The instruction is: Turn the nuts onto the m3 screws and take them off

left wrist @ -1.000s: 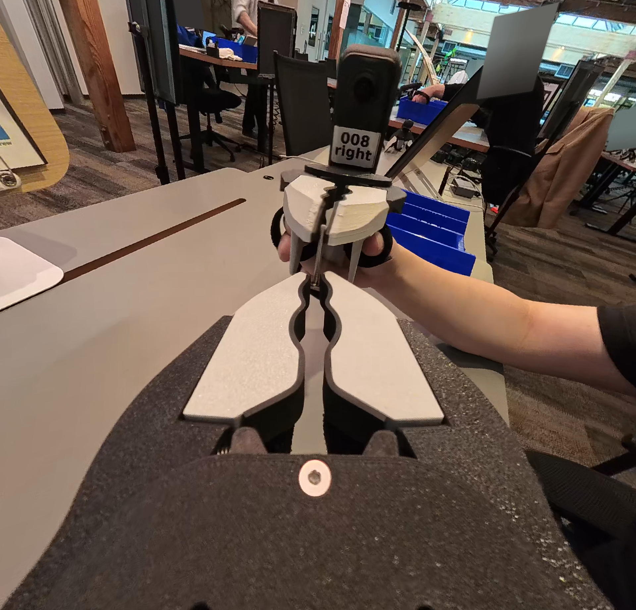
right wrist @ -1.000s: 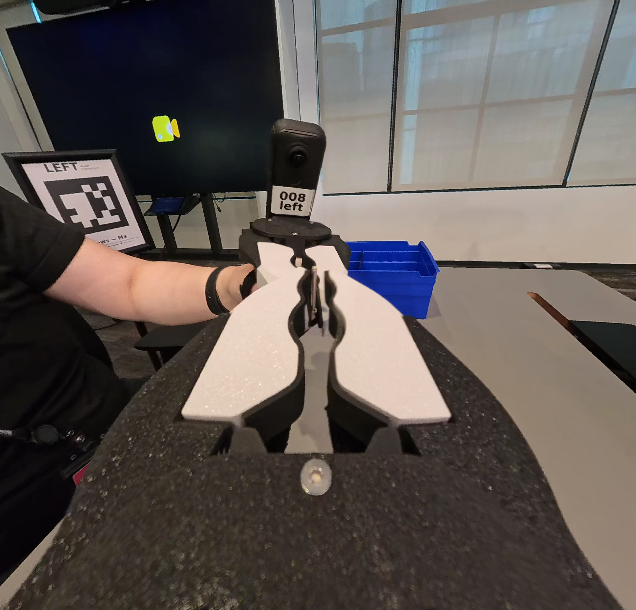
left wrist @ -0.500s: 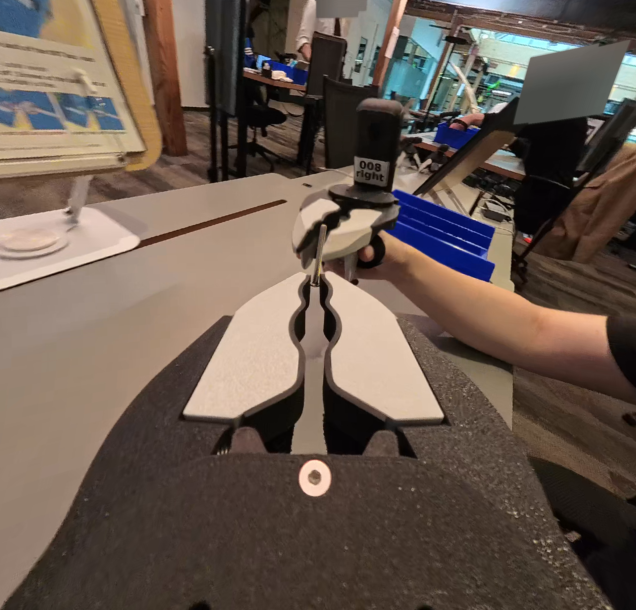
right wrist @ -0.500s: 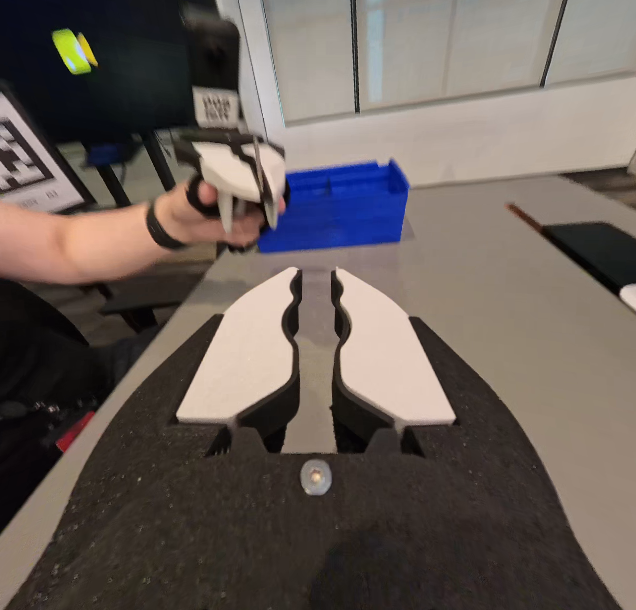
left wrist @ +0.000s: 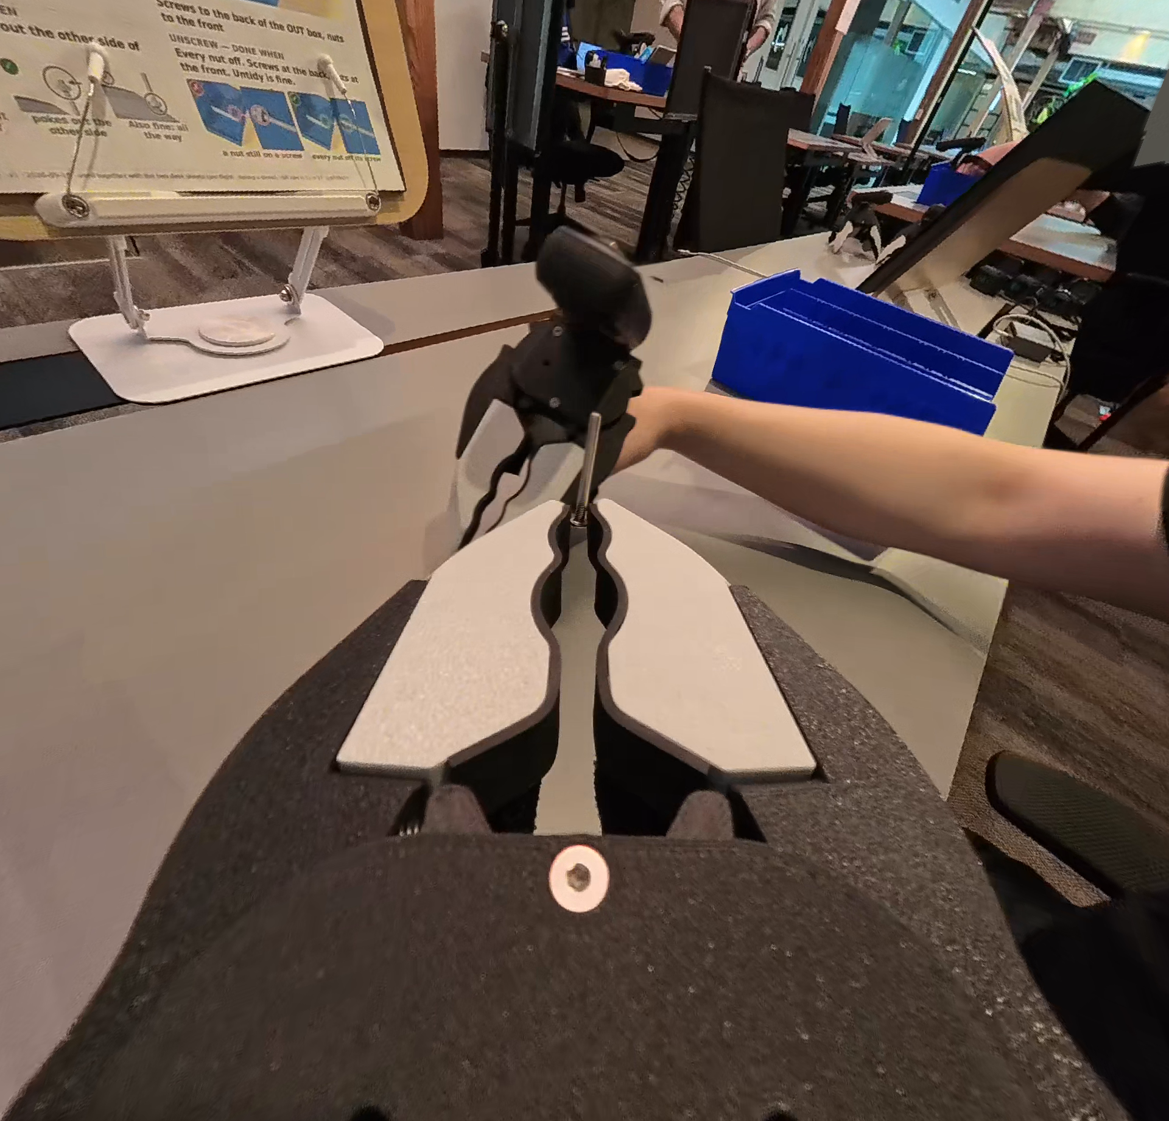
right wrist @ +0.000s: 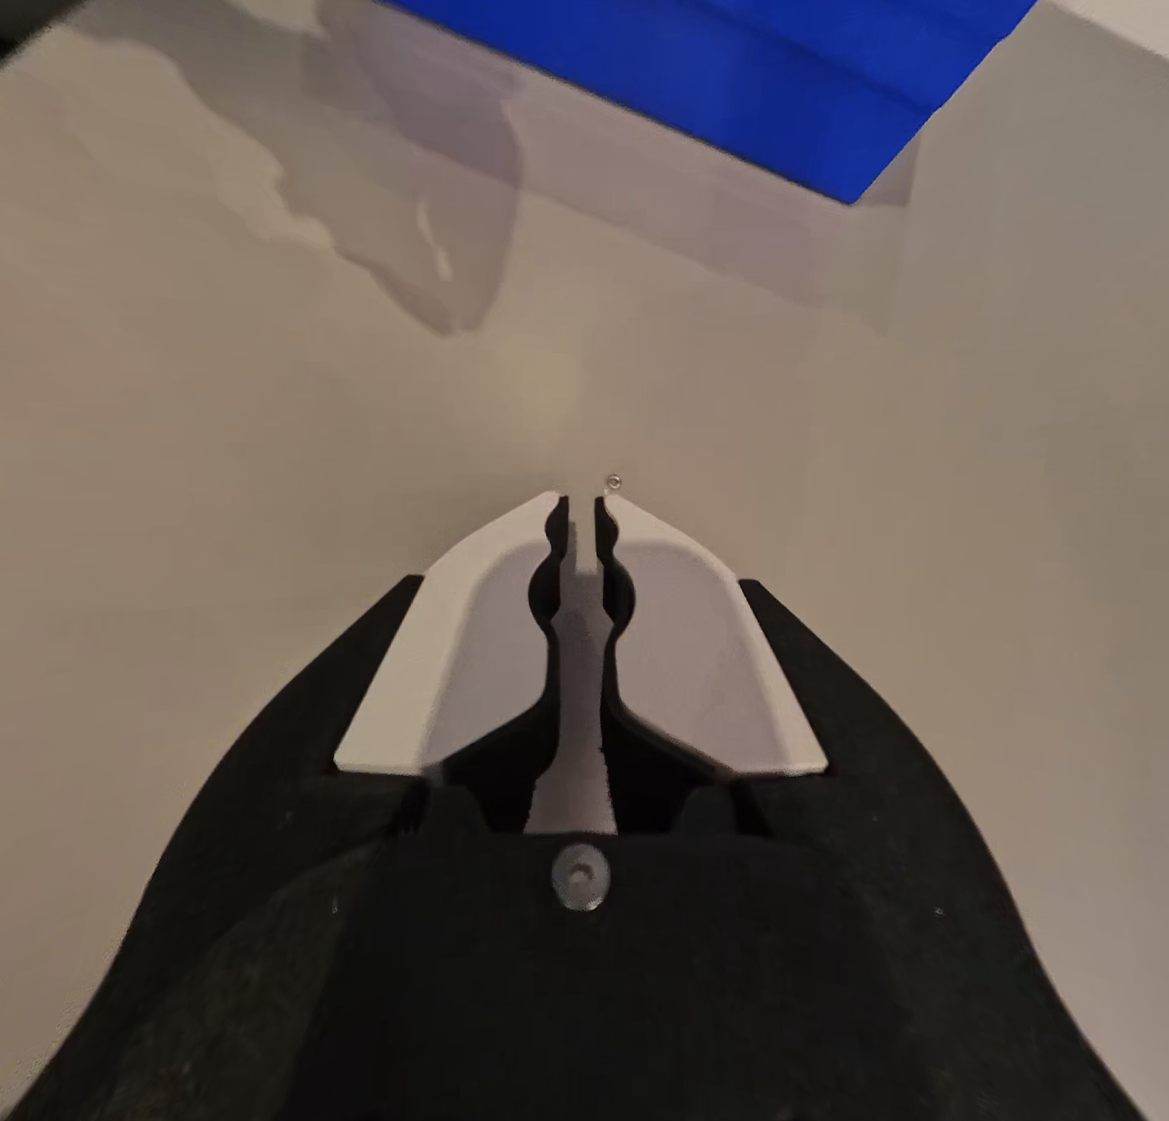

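At the centre of the left wrist view, the left tongs (left wrist: 579,512) are closed tight on a long thin screw (left wrist: 588,464), pinching its lower end so that the shaft stands nearly upright above the tips. Just beyond, the right tongs (left wrist: 487,508) point down at the grey counter (left wrist: 190,521), slightly blurred, with a person's forearm (left wrist: 885,496) reaching in from the right edge. In their own view the right tongs (right wrist: 582,501) stand a narrow gap apart with nothing between them, tips close over the counter. A tiny silvery nut (right wrist: 612,481) lies on the counter just past the right-hand tip. A blue bin (right wrist: 727,47) fills the top of that frame; an instruction board on a white stand (left wrist: 221,344) sits at upper left of the left view.
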A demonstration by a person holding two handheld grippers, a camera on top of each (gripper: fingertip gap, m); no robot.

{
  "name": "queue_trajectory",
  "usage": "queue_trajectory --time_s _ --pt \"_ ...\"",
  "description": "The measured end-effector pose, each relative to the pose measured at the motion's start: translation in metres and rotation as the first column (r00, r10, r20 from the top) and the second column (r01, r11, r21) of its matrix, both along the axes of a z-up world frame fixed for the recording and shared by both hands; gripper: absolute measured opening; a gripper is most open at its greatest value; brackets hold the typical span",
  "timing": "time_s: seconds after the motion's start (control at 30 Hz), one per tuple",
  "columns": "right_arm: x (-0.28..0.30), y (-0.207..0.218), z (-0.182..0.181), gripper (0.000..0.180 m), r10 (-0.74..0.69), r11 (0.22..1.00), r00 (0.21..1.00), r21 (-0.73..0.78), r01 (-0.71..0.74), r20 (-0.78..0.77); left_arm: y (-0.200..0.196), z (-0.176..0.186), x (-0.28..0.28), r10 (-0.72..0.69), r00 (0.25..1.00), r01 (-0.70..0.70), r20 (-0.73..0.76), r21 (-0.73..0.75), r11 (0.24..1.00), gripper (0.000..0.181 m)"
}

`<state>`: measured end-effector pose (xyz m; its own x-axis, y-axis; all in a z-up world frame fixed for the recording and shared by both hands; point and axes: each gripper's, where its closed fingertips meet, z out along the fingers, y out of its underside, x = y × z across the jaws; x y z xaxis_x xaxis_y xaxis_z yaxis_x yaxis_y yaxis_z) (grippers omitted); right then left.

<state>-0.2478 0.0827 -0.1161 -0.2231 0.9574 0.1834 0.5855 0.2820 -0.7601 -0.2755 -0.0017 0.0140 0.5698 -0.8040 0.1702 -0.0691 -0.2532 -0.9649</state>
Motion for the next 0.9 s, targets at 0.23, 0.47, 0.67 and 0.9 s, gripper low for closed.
queue_trajectory --time_s 0.23,0.47,0.67,0.9 --pt "-0.016 0.012 -0.020 0.008 0.089 0.996 0.995 0.003 -0.089 0.045 0.000 -0.006 -0.007 -0.015 1.000 0.015 0.020 -0.018 1.000 0.004" --pt "-0.024 0.015 -0.028 0.010 0.141 0.990 0.987 0.007 -0.142 0.082 0.005 -0.007 -0.008 -0.027 0.999 0.028 0.037 -0.019 0.999 0.004" --pt "-0.027 0.015 -0.034 0.011 0.171 0.985 0.977 -0.045 -0.167 0.125 0.009 -0.008 -0.010 -0.029 0.999 0.030 0.038 -0.023 0.999 0.004" --pt "-0.026 0.013 -0.035 0.008 0.193 0.977 0.971 -0.120 -0.177 0.138 0.011 -0.009 -0.009 -0.033 0.999 0.034 0.037 -0.027 0.999 0.004"
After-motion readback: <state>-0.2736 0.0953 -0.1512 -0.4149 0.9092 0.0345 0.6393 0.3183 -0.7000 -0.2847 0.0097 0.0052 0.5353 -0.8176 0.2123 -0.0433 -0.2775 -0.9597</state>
